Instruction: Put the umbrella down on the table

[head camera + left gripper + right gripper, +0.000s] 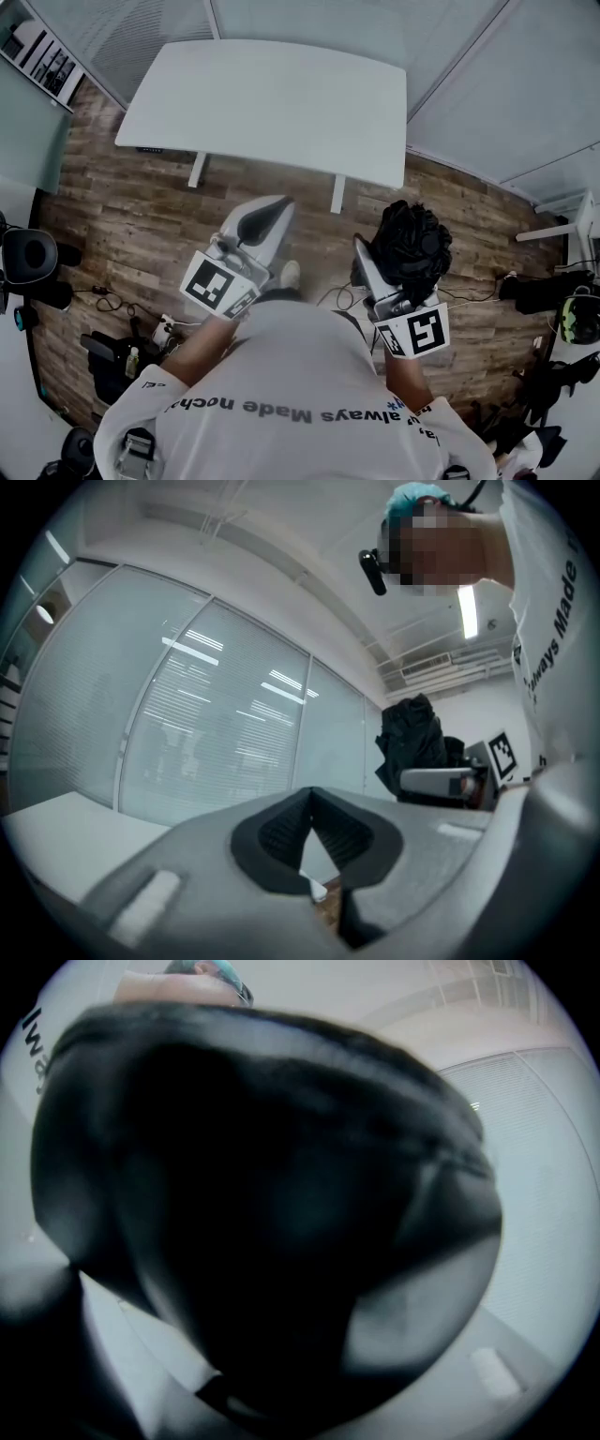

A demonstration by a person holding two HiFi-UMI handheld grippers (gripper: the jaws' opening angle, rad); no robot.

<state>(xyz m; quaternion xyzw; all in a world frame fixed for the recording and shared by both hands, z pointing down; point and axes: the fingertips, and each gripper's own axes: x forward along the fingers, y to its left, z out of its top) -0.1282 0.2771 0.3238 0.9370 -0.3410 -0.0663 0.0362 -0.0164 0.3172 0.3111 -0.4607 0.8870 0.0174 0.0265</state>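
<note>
At the left, our left gripper (272, 211) points toward the table (272, 94). Its own view shows the jaws brought together at the tips with nothing between them (311, 794). The table's near edge lies just ahead of both grippers, with wooden floor (122, 216) under them. At the right, our right gripper (380, 253) is clamped on the umbrella (412, 239), a folded black bundle that stands up out of the jaws. In the right gripper view its dark fabric (272, 1204) fills nearly the whole picture, pressed close between the jaws. The umbrella is held above the floor, short of the table.
</note>
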